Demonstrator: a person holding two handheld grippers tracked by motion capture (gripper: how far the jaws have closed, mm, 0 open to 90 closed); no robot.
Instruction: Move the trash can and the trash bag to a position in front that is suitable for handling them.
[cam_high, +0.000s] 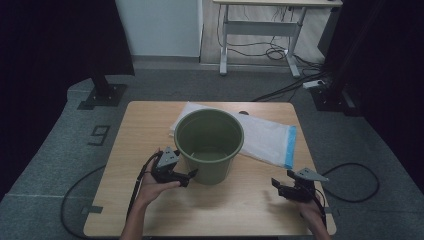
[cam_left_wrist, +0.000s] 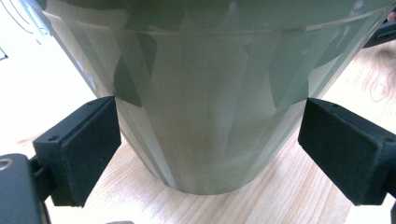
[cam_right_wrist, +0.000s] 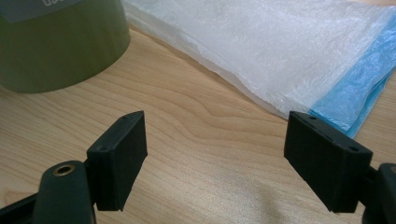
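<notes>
A green plastic bucket (cam_high: 209, 145) is seen upright at the centre of the high view, on a light wooden table (cam_high: 125, 200), with its far side resting against or over a folded white plastic bag with a blue edge (cam_high: 270, 140) that stretches toward the right of the frame. At lower left of the high view, the left gripper (cam_high: 189, 176) is held low against the bucket's near wall; in the left gripper view its jaws are spread wide, one to each side of the tapering base, and contact cannot be told for certain. At lower right, the right gripper (cam_high: 276, 186) is held apart from everything, jaws wide and empty, with bare wood between them and the bag's blue edge (cam_right_wrist: 355, 98) just beyond. Several risks can be judged from here — the bucket's wall is smooth and narrows downward, so a squeeze low on it may slide off or push the light bucket away. If it is lifted by one side only, tipping is likely. The thin bag may be dragged along beneath the bucket, or may slip from the jaws if it is pinched in too few layers.
</notes>
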